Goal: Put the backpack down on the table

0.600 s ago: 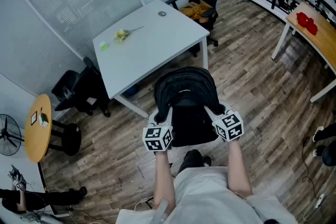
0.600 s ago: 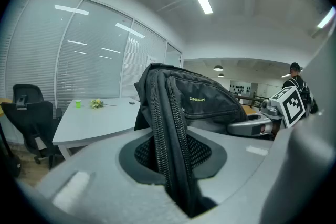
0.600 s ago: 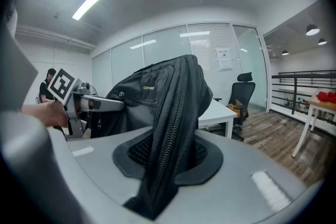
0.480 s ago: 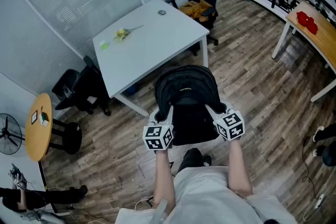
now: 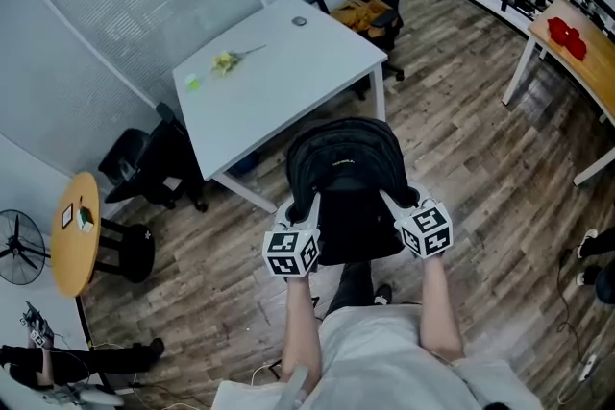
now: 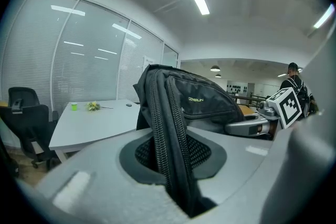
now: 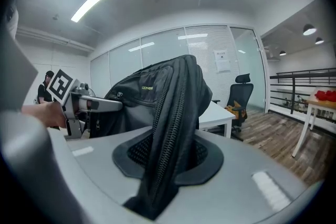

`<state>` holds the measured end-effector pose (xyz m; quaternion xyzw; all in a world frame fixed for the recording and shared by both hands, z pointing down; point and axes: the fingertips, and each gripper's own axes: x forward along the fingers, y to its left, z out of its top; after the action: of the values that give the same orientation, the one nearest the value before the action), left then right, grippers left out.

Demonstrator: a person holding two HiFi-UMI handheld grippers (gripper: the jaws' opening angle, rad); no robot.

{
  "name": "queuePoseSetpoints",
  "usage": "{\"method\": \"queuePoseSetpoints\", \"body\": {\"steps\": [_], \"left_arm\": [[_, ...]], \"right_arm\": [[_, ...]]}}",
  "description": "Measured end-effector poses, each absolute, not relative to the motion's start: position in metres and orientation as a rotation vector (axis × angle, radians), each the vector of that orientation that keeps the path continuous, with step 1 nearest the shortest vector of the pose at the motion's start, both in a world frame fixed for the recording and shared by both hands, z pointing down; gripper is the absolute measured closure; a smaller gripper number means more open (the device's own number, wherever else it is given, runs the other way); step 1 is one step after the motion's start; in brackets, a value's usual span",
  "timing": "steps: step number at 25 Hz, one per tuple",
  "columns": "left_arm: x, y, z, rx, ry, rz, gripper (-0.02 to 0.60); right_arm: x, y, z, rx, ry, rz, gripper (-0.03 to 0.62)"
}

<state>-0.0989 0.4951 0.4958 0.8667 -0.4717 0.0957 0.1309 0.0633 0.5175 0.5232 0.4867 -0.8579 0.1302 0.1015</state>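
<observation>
Black fabric backpack (image 5: 344, 178), rounded top, held near flat white table (image 5: 279, 72). Left gripper (image 5: 306, 209), right gripper (image 5: 392, 202): jaws each clamped on zippered edge.

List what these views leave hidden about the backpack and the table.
Head view: the underside of the backpack, hidden by its own bulk.
Head view: the small dark thing on the white table, too small to name.
Right gripper view: most of the white table, behind the backpack.
</observation>
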Motion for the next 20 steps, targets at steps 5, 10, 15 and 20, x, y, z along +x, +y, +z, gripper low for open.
{"method": "queuePoseSetpoints", "body": {"steps": [5, 10, 15, 20], "left_arm": [[-0.092, 0.467, 0.493, 2.538, -1.356, 0.275, 0.508], [-0.087, 0.433, 0.476, 2.571, -1.367, 0.244, 0.508], [-0.086, 0.387, 0.465, 2.587, -1.382, 0.219, 0.514], [-0.089, 0.328, 0.464, 2.587, -1.387, 0.226, 0.512]], "right_arm": [[0.069, 0.493, 0.521, 1.455, -2.54, 0.383, 0.499], [0.074, 0.461, 0.502, 1.479, -2.546, 0.341, 0.499], [0.075, 0.417, 0.49, 1.515, -2.542, 0.289, 0.5], [0.072, 0.359, 0.491, 1.509, -2.547, 0.306, 0.5]]}}
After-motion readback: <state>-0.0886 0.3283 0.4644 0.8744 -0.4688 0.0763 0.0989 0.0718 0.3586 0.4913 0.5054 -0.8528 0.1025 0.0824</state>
